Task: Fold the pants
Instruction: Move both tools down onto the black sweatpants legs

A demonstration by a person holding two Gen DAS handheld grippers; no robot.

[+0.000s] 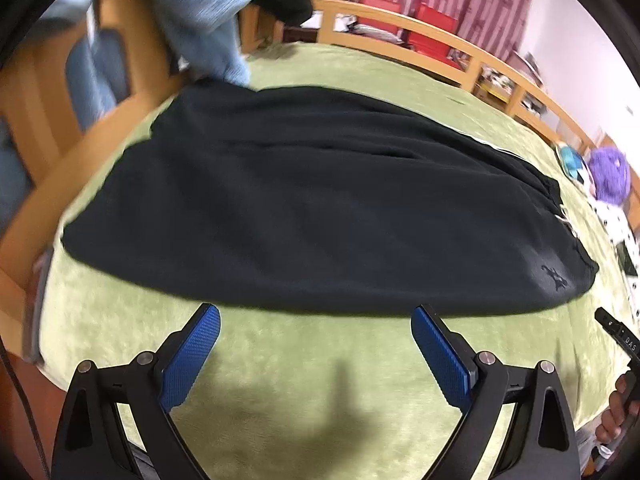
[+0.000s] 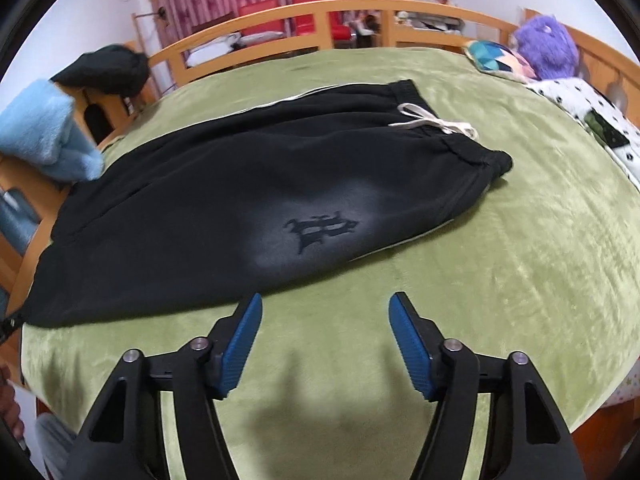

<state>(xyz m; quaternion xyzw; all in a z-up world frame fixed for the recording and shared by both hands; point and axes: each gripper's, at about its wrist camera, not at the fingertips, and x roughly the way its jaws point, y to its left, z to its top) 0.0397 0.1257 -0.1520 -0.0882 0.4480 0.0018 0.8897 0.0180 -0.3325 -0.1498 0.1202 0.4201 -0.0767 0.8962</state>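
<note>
Bedroom, green blanket [image 2: 500,260] on a wood-railed bed [image 2: 360,4], pink curtains behind. Left gripper [image 1: 316,316]: jaws wide apart, nothing between them, tips just short of the near edge of the pants [image 1: 304,208]. Right gripper [image 2: 325,304]: jaws also apart and empty, tips just short of the same near edge, below the dark logo [image 2: 320,229]. Black pants lie flat on the blanket, seemingly already folded leg over leg. Long axis runs left-right across both views: waistband with white drawstring [image 2: 436,122] at the right end, hems at the left end near the bed rail. So right gripper is nearer the waistband, left is nearer the hem end. Both grippers are low, pointing forward and slightly down at the near long edge; neither touches cloth. Likely next: each takes its own end and folds along the length; hem-to-waist probably. Beyond the pants: light-blue fleece [image 2: 48,132] and a dark garment [image 2: 108,65] on the far-left rail, purple plush [image 2: 548,46] and spotted bedding [image 2: 592,112] far right, red chairs [image 2: 312,4] past the rail.
</note>
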